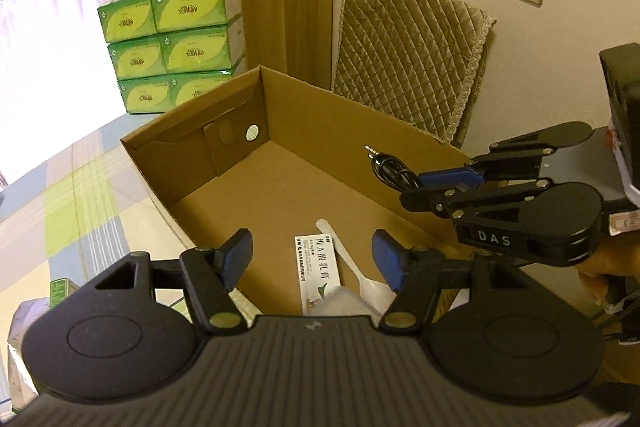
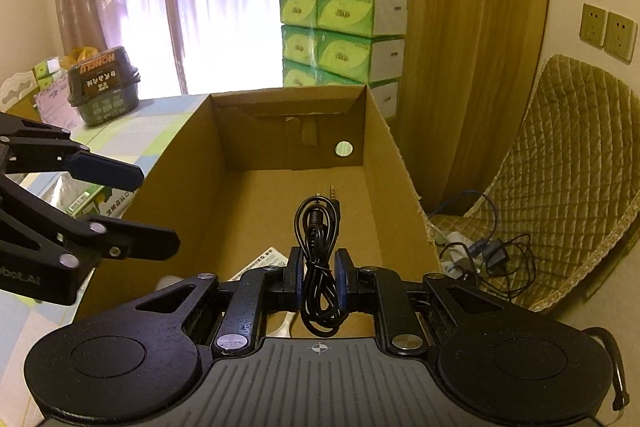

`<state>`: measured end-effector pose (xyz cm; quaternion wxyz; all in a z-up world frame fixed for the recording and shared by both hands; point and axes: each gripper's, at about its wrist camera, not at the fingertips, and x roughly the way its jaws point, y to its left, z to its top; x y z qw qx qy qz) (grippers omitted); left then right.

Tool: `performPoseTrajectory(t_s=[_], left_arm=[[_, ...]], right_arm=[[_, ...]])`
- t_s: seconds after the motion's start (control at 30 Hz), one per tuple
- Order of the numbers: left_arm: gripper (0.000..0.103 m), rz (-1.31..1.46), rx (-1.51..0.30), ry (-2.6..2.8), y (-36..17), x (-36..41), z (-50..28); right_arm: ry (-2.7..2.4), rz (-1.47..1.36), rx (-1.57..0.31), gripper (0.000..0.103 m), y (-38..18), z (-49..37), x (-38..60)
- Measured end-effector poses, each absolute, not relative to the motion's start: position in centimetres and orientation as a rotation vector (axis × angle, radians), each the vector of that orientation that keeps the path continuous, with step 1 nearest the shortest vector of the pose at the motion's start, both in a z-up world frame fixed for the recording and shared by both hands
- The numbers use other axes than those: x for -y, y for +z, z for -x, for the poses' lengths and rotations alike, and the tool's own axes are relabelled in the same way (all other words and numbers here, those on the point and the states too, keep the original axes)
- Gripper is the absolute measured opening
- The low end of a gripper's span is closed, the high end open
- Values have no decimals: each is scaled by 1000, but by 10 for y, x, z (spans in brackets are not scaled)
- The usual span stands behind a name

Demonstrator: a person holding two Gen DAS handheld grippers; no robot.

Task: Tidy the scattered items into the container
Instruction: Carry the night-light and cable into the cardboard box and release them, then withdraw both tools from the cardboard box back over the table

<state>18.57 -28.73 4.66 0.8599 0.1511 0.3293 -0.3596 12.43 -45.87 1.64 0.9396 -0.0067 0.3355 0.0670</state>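
An open cardboard box (image 1: pixel 340 119) stands on the table. On its floor lie a white ointment carton (image 1: pixel 320 267) and a white plastic spoon (image 1: pixel 352 263). My left gripper (image 1: pixel 312 255) hangs open over the box's near end, nothing between its blue pads. My right gripper (image 2: pixel 319 267) is shut on a coiled black audio cable (image 2: pixel 318 227), held above the inside of the box (image 2: pixel 376 167). In the left wrist view the right gripper (image 1: pixel 420 183) comes in from the right with the cable (image 1: pixel 386 167) at its tip. The left gripper (image 2: pixel 156 211) shows open at the box's left wall.
Stacked green tissue packs (image 2: pixel 340 35) stand behind the box. A quilted chair (image 2: pixel 560 179) is to its right, with a power strip and tangled cables (image 2: pixel 480 255) on the floor. A dark tub (image 2: pixel 104 87) and foil packets (image 2: pixel 80 195) sit on the checked tablecloth (image 1: pixel 80 195) to the left.
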Motion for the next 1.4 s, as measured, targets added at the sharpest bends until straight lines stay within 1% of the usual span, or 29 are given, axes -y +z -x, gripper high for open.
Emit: performPoseTrajectory(t_s=[0.63, 0.83, 0.9, 1.03, 1.07, 1.1, 1.13, 1.2, 1.4], left_arm=[[66, -274, -693, -713, 50, 256, -178], [68, -253, -697, -695, 52, 242, -172], [72, -250, -696, -689, 53, 238, -168], [73, -245, -698, -676, 55, 226, -160], [73, -243, -699, -672, 55, 223, -159], [74, -241, -699, -666, 56, 219, -157], [75, -239, -698, -661, 56, 215, -154], [77, -240, -694, -646, 58, 205, -149], [81, -220, -698, -577, 62, 163, -138]], right_arm=[[133, 10, -697, 19, 16, -127, 452], [125, 14, -679, 19, 24, -118, 449], [124, 17, -670, 19, 27, -114, 447], [120, 11, -661, 19, 35, -109, 444], [118, 9, -659, 28, 37, -108, 443], [113, 4, -652, 73, 39, -106, 443], [109, 0, -633, 100, 41, -103, 442], [115, 4, -579, 99, 49, -93, 438], [134, 10, -555, 99, 66, -84, 417]])
